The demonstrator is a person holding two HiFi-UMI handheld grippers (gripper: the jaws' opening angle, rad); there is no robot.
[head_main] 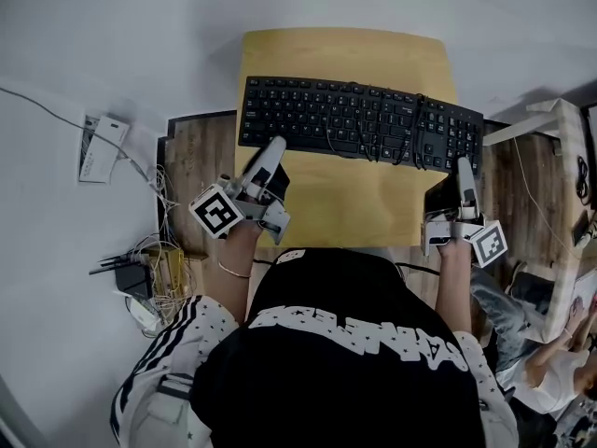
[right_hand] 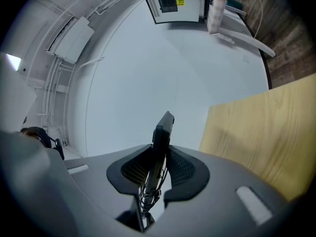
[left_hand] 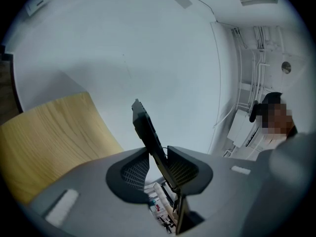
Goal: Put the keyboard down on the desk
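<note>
Past the shirt (head_main: 354, 343) at frame bottom, left gripper (head_main: 275, 147) and right gripper (head_main: 464, 166) each clamp an end of the keyboard (head_main: 359, 119), upper centre over the desk (head_main: 345, 203); likely light and stiff, so end grips suit.

Premises: an office-type workroom. Grounds: a light wooden table (head_main: 373, 208) set against a plain white wall, with a black computer keyboard (head_main: 359, 119) at it. The floor (head_main: 201, 152) is wood plank, with tangled cables (head_main: 154, 283) lying at left. The wall carries an electrical cabinet (right_hand: 174, 3) and white conduits (left_hand: 257, 48). A second person (head_main: 550, 371) sits at a neighbouring white table (head_main: 558, 147).
</note>
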